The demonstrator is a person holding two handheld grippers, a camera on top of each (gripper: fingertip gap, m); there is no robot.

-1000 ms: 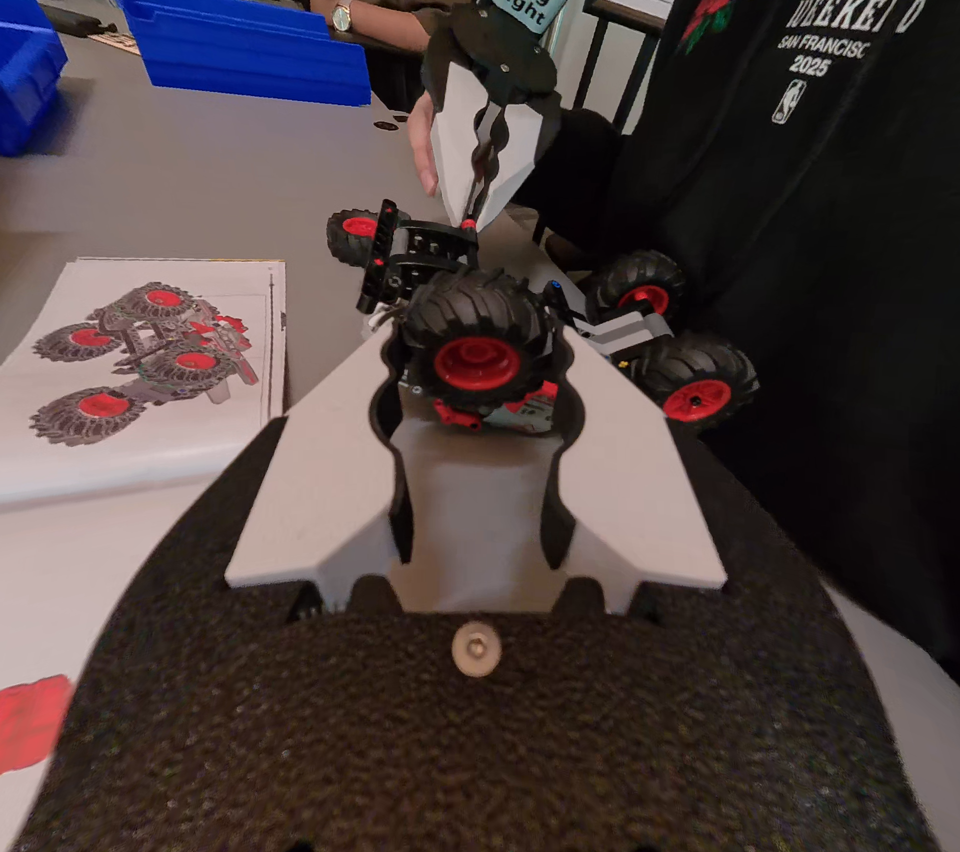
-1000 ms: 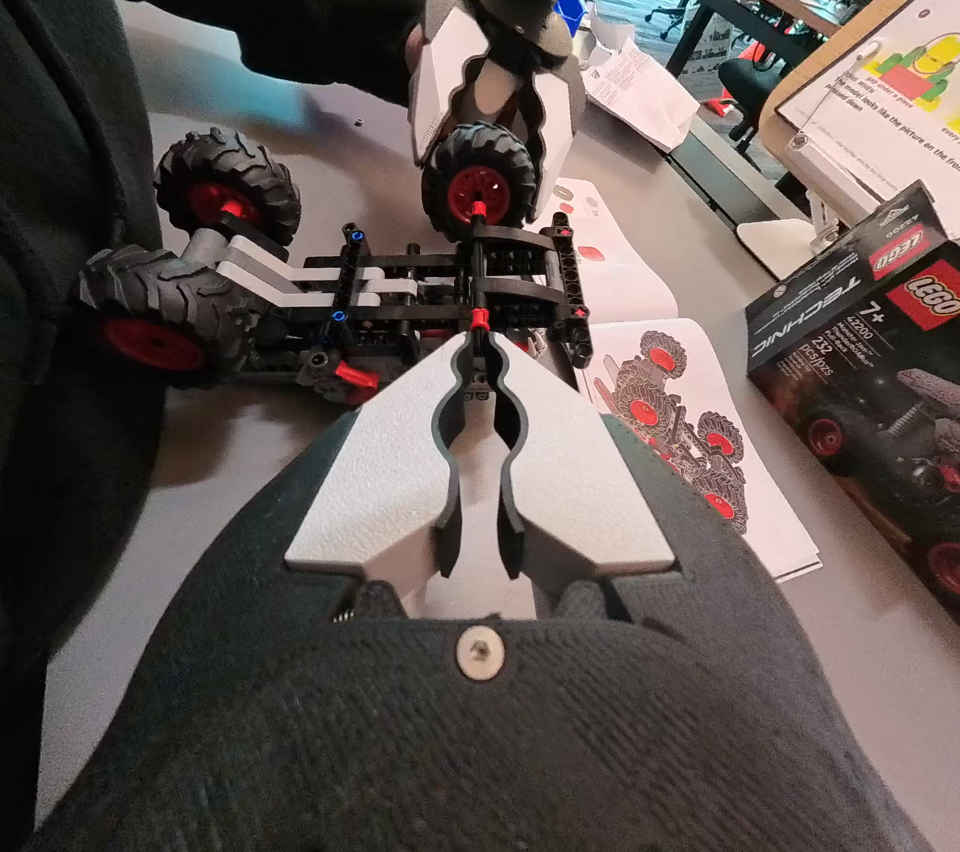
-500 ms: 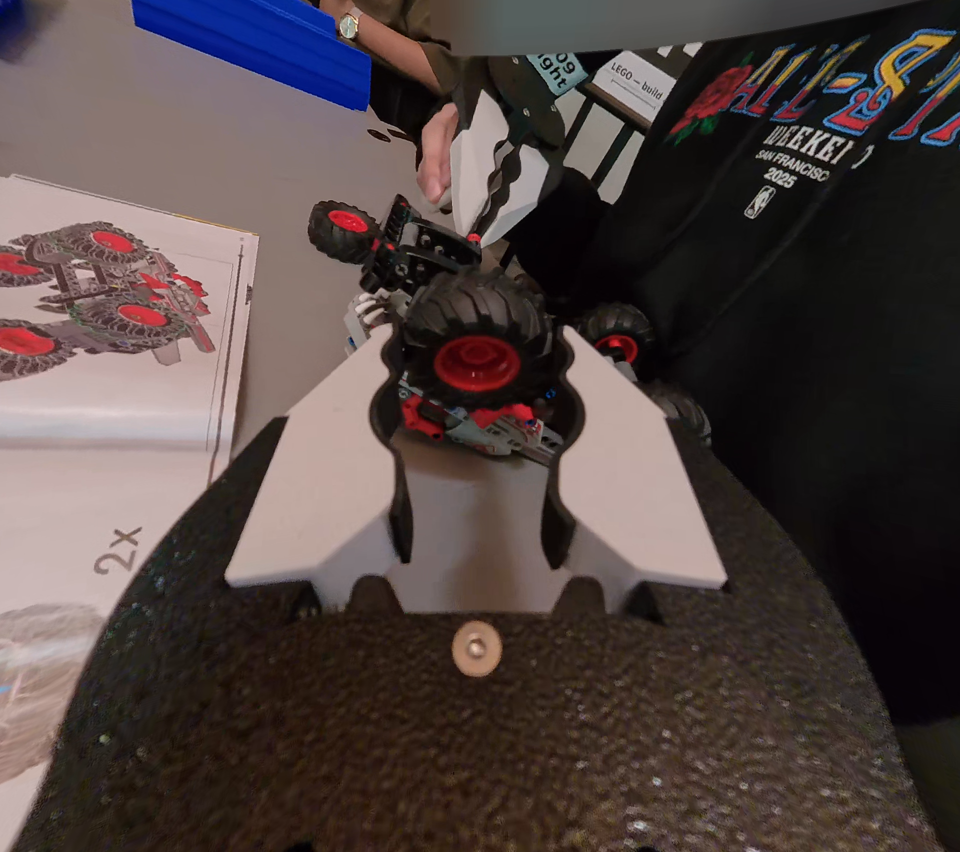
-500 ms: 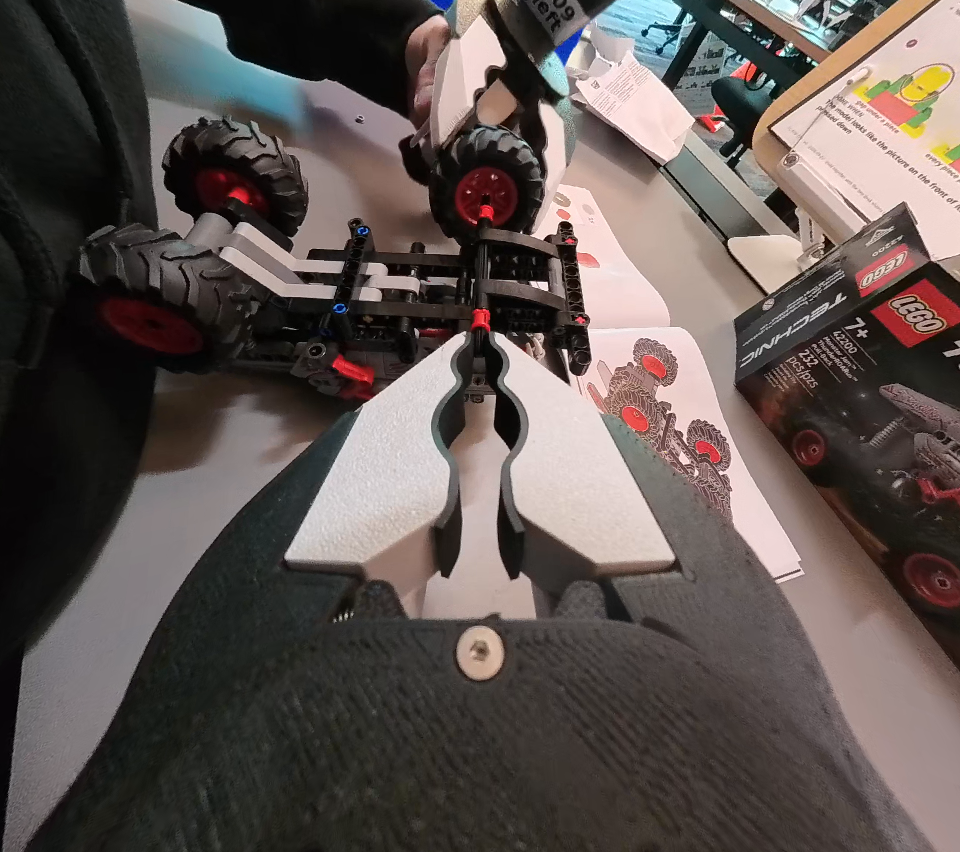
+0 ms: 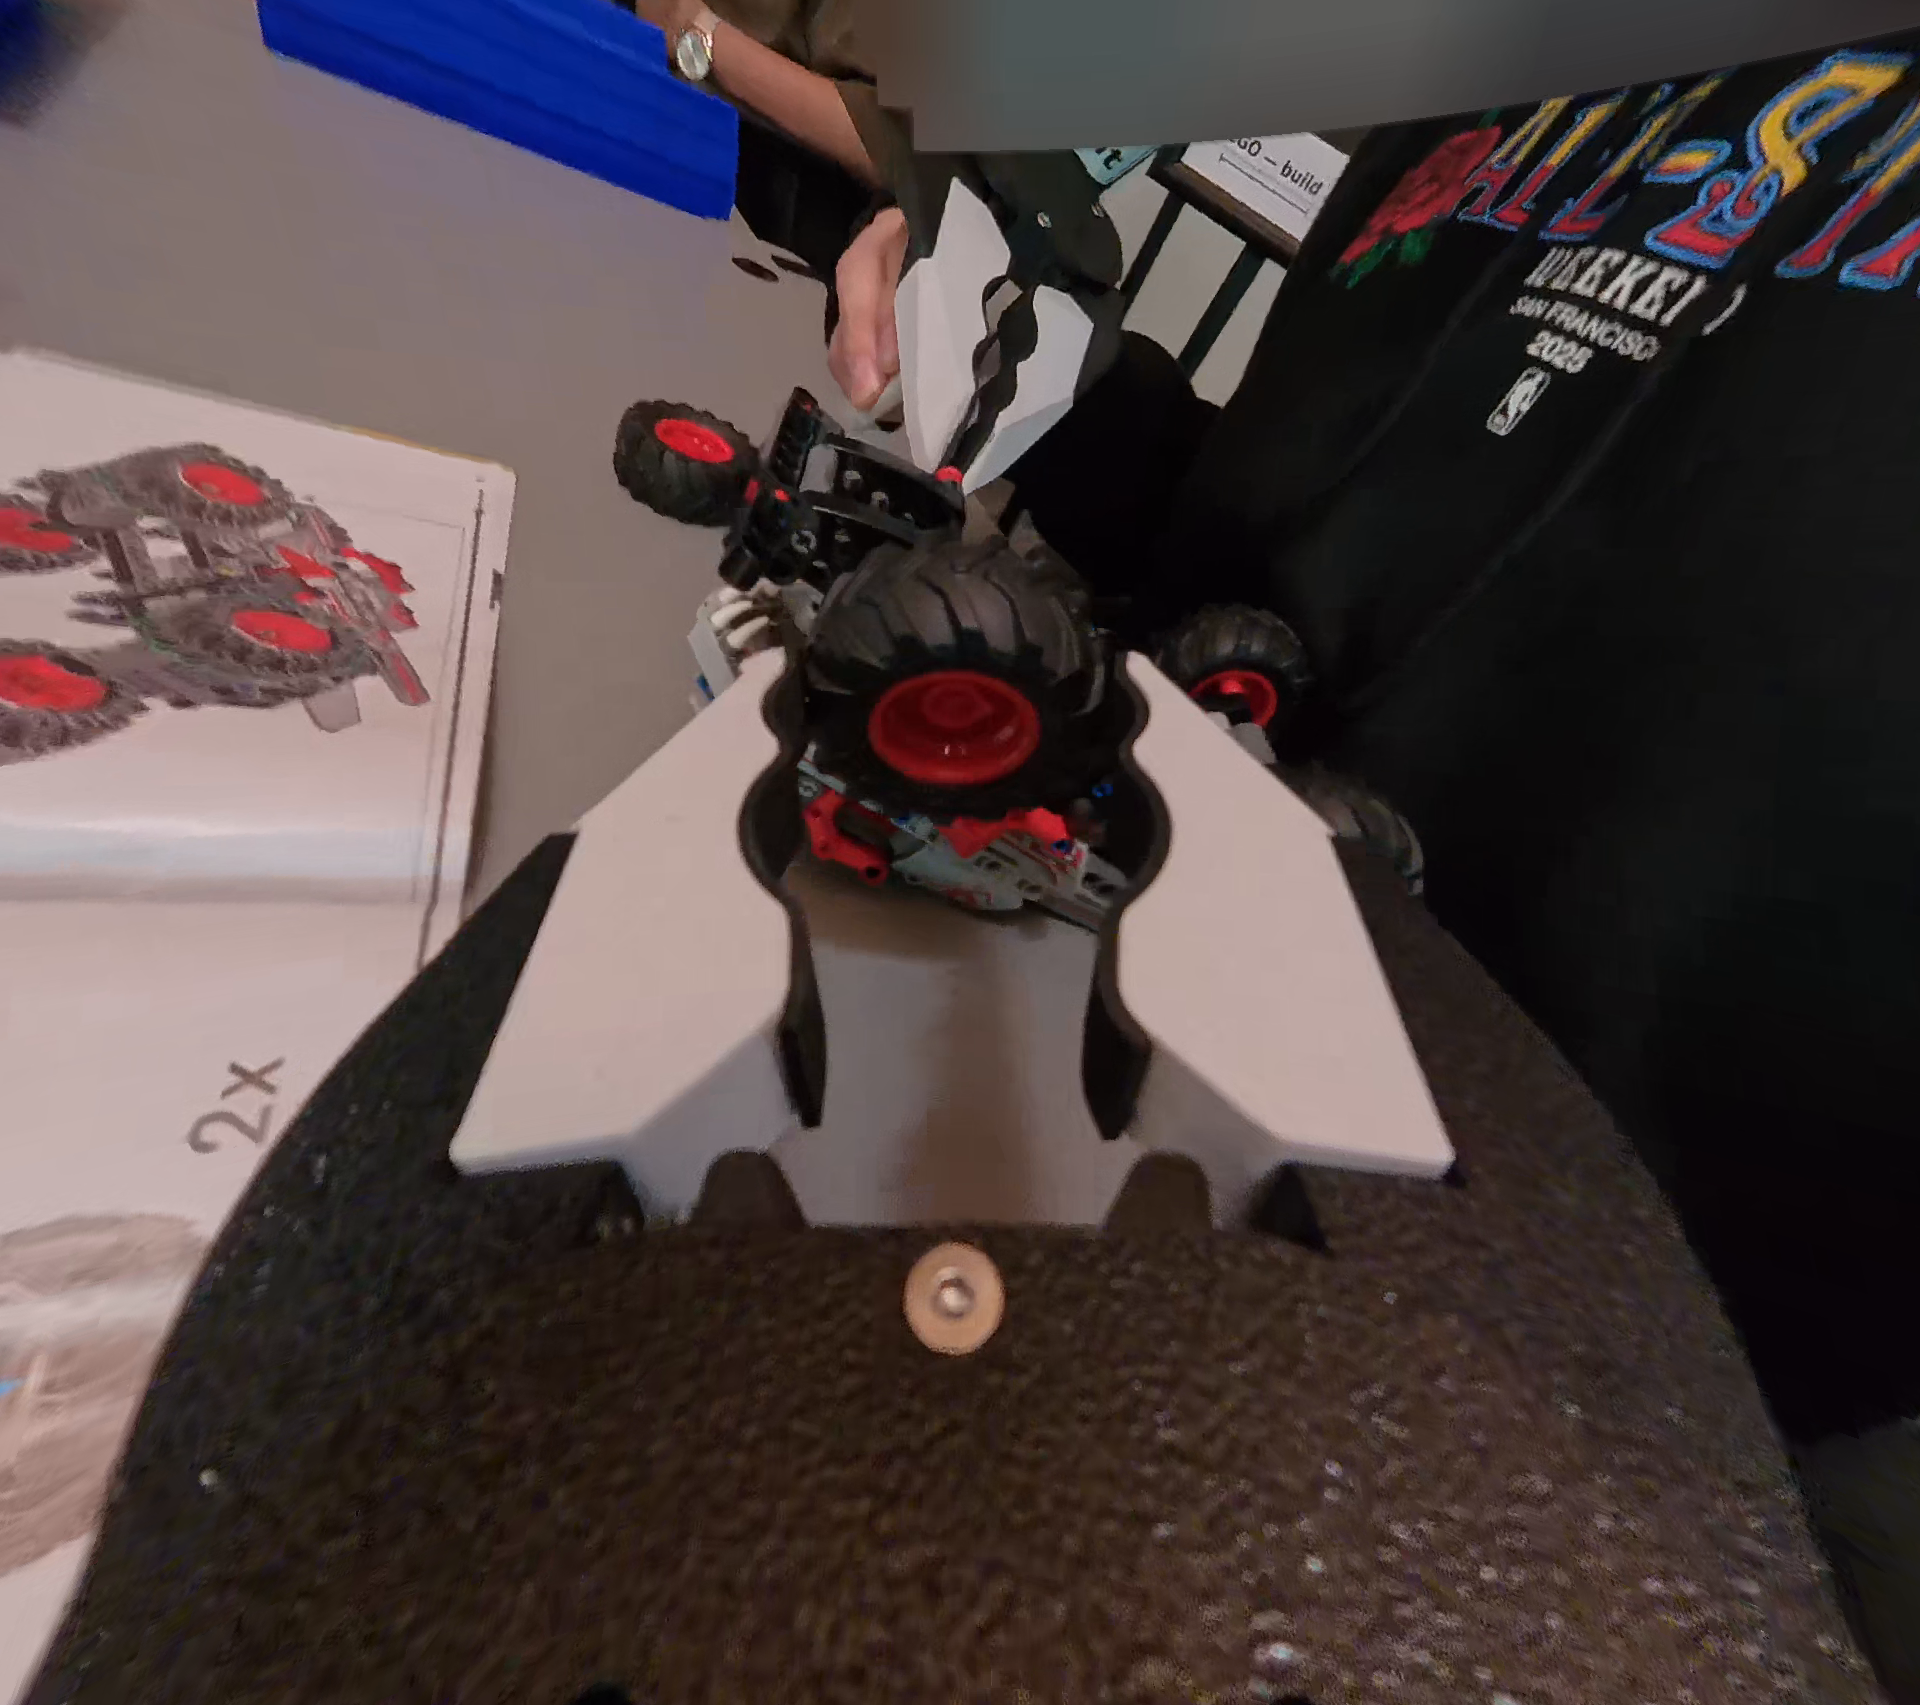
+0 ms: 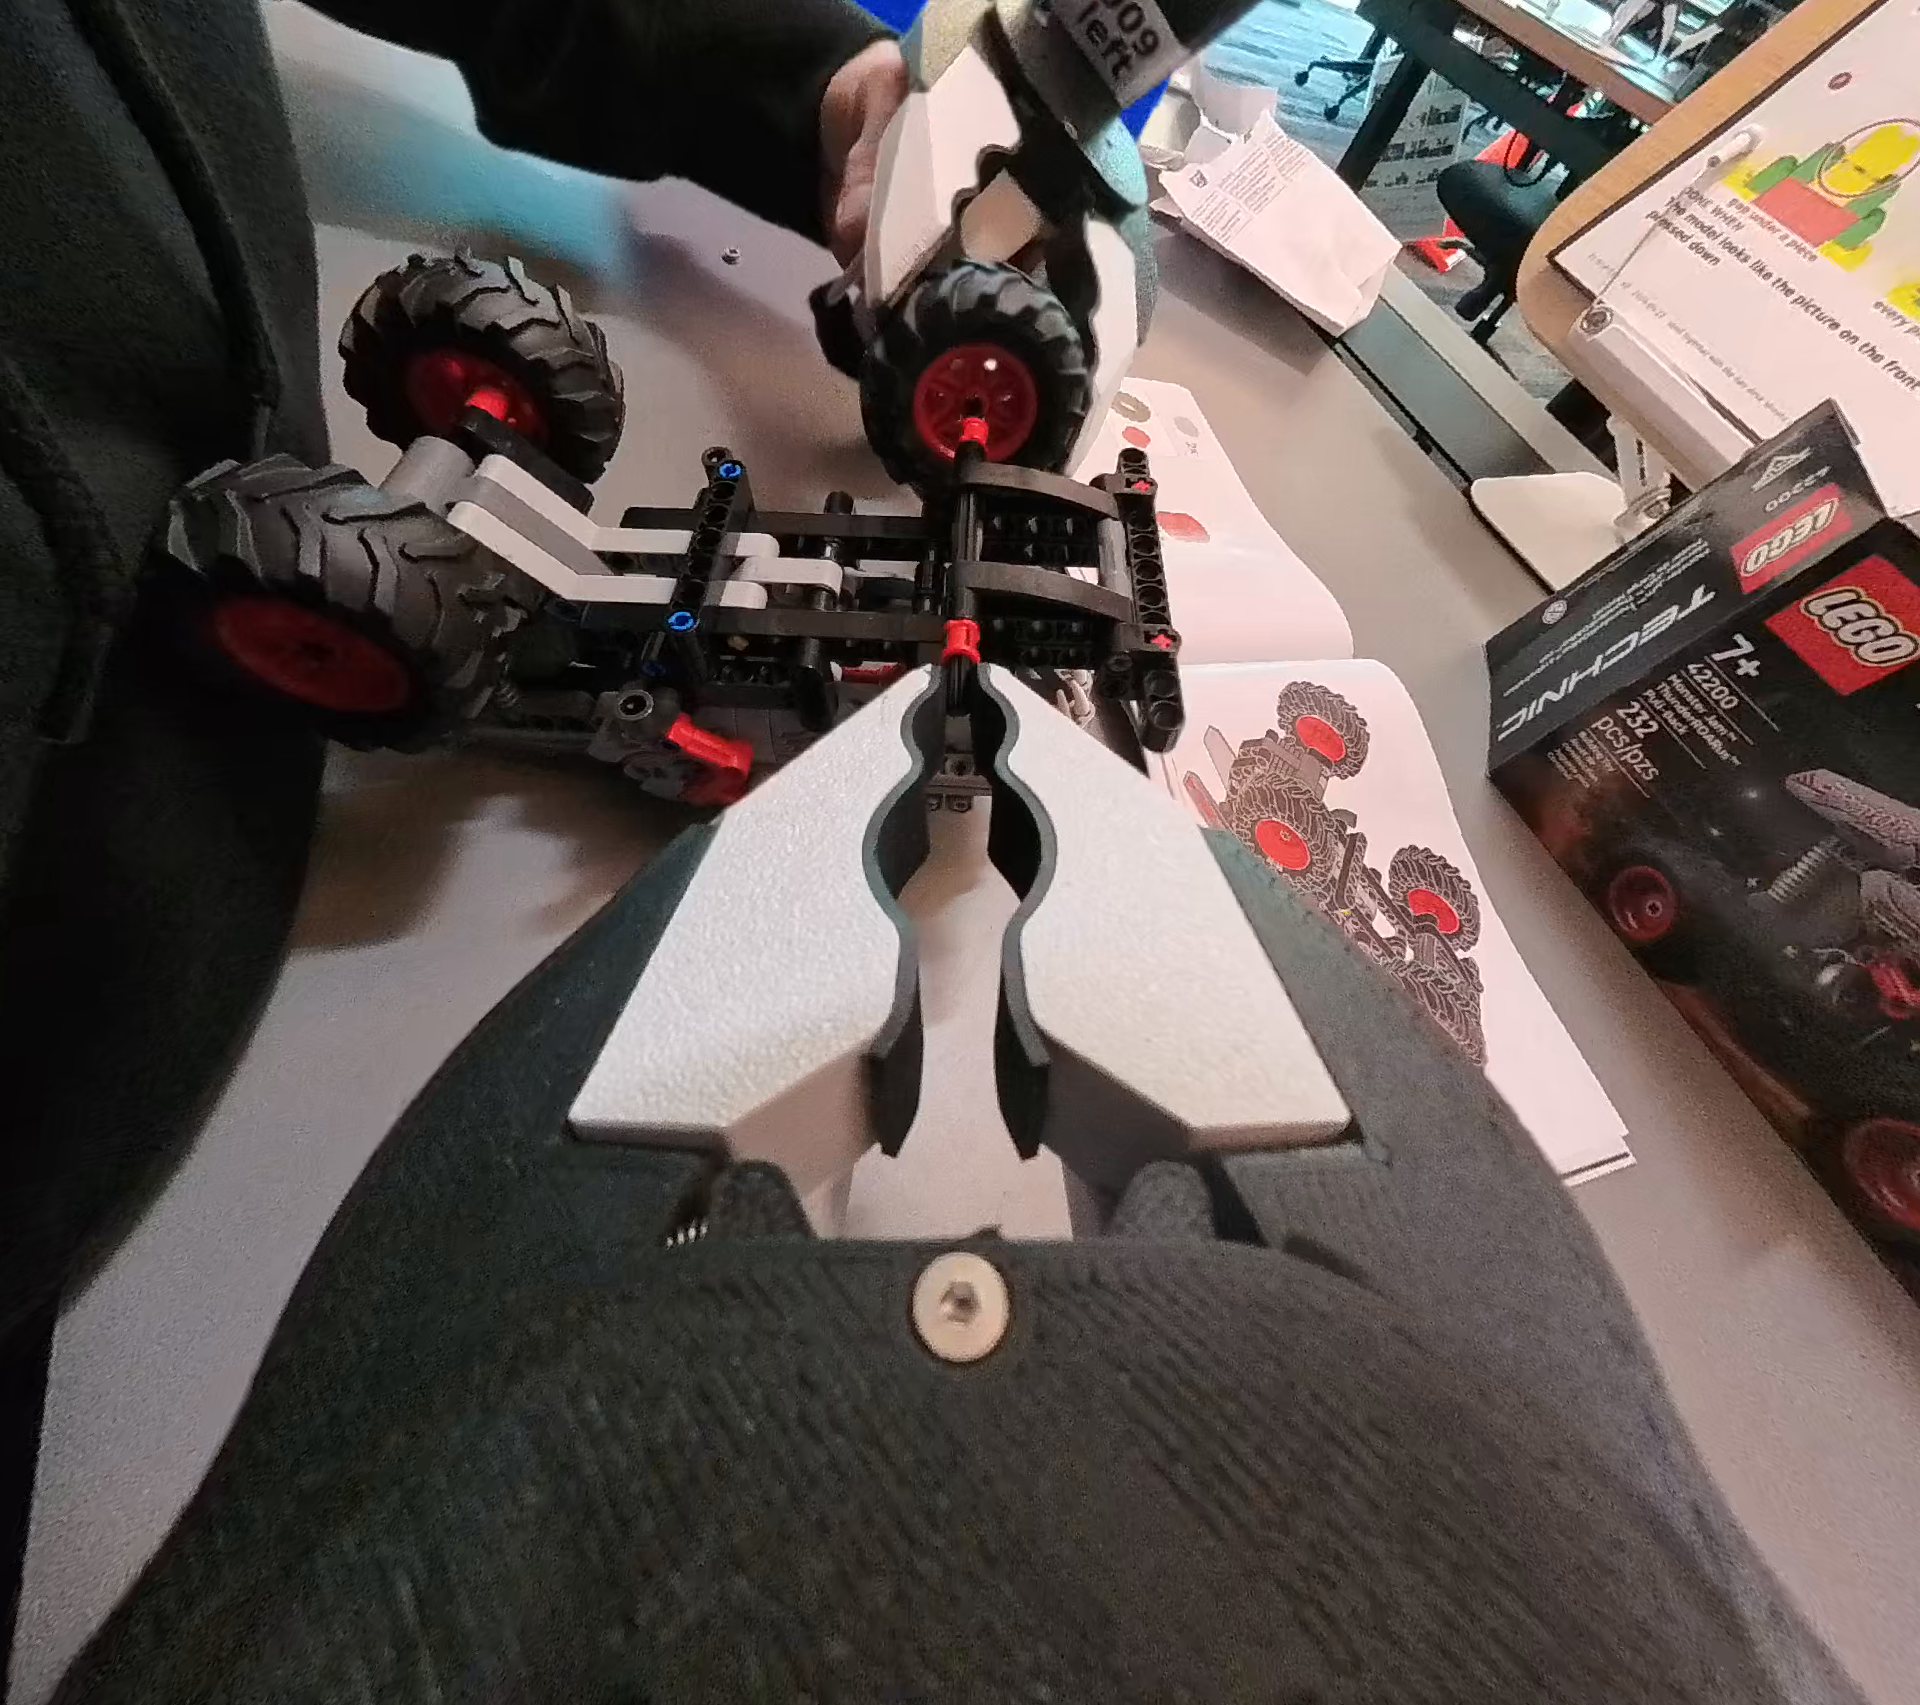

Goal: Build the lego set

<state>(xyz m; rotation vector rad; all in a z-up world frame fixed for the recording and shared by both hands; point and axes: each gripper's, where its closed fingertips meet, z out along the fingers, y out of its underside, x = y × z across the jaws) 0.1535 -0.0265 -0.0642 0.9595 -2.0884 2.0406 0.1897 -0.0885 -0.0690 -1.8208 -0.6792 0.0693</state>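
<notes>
While the left gripper (image 5: 954,725) holds a black wheel with a red hub (image 5: 954,699) between its two fingers, the jaws stand fairly wide around the tyre and press on its sides. In the right wrist view this same wheel (image 6: 975,377) sits at the far end of a black axle, and its hub meets the red tip of that axle. The right gripper (image 6: 958,687) has its jaws narrow, closed on the near end of the axle (image 6: 957,668), just below a small red bush. The truck chassis (image 6: 831,585) lies on its side on the grey table (image 6: 436,907), between the two grippers, with two other big wheels (image 6: 312,595) already mounted at its left end, close to the dark sleeve of the person (image 6: 125,305). An open instruction booklet (image 6: 1382,876) lies on the table to the right of the chassis, and a black set box (image 6: 1714,720) stands beside the booklet. A blue bin (image 5: 468,34) is farther back on the table in the left wrist view.
</notes>
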